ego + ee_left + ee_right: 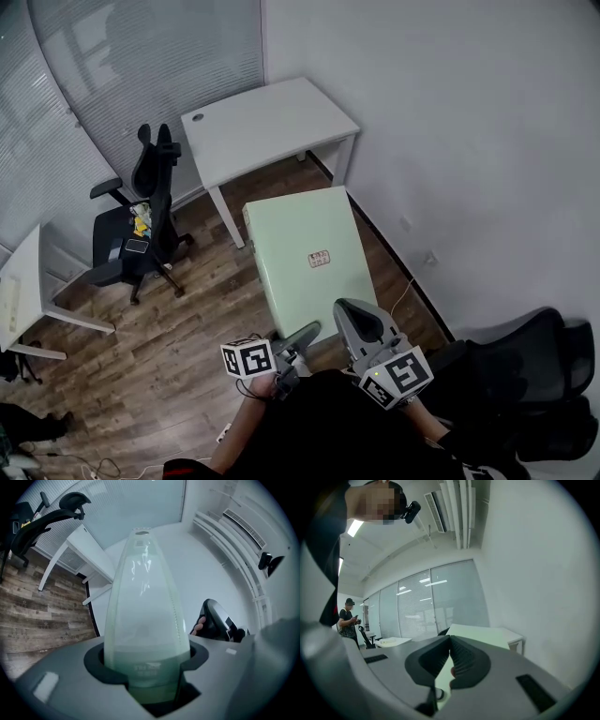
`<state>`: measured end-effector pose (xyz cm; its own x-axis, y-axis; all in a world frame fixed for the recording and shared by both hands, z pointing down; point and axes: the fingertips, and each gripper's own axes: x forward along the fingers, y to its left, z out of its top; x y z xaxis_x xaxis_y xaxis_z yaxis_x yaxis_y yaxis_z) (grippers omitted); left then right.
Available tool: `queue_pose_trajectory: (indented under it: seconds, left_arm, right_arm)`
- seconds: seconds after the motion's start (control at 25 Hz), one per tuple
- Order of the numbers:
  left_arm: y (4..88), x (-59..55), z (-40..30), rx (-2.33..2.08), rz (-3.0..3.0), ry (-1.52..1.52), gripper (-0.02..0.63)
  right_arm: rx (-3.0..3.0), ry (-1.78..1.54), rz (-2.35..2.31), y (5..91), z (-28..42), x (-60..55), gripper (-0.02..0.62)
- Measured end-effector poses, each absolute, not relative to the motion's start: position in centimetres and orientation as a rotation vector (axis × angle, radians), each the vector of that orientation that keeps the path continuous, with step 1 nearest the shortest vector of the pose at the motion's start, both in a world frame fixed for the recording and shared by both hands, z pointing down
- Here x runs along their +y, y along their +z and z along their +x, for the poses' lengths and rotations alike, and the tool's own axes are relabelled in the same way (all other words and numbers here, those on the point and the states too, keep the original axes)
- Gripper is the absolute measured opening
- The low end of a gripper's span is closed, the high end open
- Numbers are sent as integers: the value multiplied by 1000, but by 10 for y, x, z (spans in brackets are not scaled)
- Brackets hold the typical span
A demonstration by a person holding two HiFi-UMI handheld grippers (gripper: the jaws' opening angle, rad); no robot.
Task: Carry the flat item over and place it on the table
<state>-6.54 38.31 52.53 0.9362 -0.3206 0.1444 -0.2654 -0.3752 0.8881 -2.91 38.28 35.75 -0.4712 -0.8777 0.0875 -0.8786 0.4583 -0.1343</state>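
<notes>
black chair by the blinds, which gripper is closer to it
Left. The left gripper holds the green board at its near edge, on the side toward the black chair; the right gripper holds that edge farther away, toward the wall.

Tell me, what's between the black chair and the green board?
Left of the green board, the head view shows wooden floor and a white table leg.

A black office chair [141, 225] stands on the wood floor [178, 328]
</notes>
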Motion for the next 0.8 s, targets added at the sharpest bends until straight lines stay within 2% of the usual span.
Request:
queue_pose_trajectory:
  seconds: [0.8]
  left_arm:
    - [522, 346, -80, -472, 1986, -82, 284]
  right_arm:
    - [-2739, 240, 1518, 356, -52, 334, 2]
